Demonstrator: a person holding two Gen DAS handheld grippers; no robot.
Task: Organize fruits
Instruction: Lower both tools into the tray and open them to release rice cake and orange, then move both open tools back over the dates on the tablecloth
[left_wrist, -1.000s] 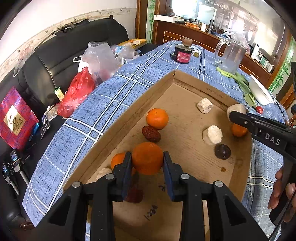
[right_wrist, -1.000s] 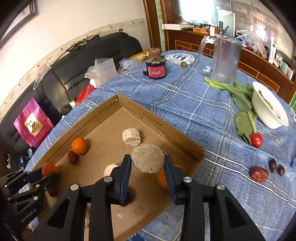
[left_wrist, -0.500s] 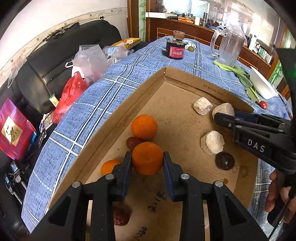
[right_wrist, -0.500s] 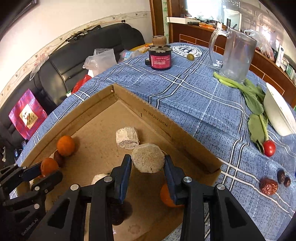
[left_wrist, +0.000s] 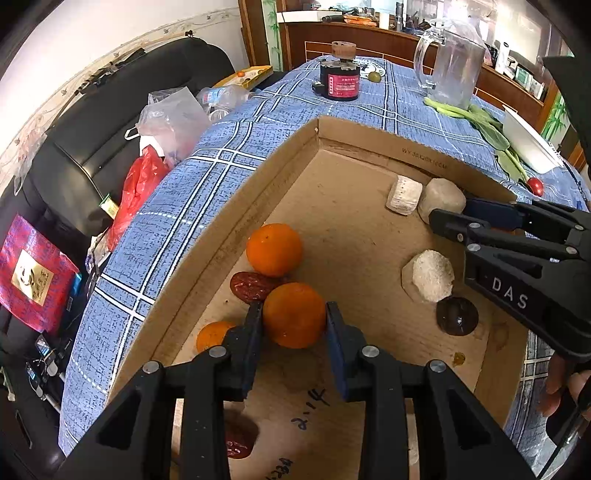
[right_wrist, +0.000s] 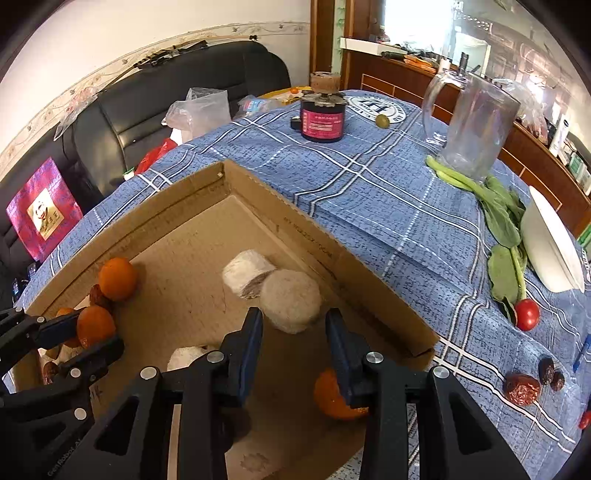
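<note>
An open cardboard box (left_wrist: 354, 134) lies on the blue checked tablecloth. My left gripper (left_wrist: 293, 309) has an orange (left_wrist: 294, 321) between its pads, which still touch it as the jaws are opening. That orange sits low in the box against a red date (left_wrist: 249, 286) and near another orange (left_wrist: 274, 249). My right gripper (right_wrist: 293, 314) is shut on a pale round cake (right_wrist: 290, 301) at its fingertips. This cake is beside a second pale cake (right_wrist: 245, 271) near the box's far wall. An orange (right_wrist: 332, 398) lies under the right finger.
The box also holds a third pale cake (left_wrist: 428, 275), a dark round fruit (left_wrist: 457, 315) and a small orange (left_wrist: 212, 334). On the cloth stand a dark jar (right_wrist: 321, 114), a glass pitcher (right_wrist: 476, 133), greens (right_wrist: 498, 218), a white bowl (right_wrist: 550, 243), a tomato (right_wrist: 526, 314) and dates (right_wrist: 521, 387).
Both grippers have sunk into the box. The left one brought its orange down beside the date and the other orange. The right one carried its cake next to the pale cake by the wall.
</note>
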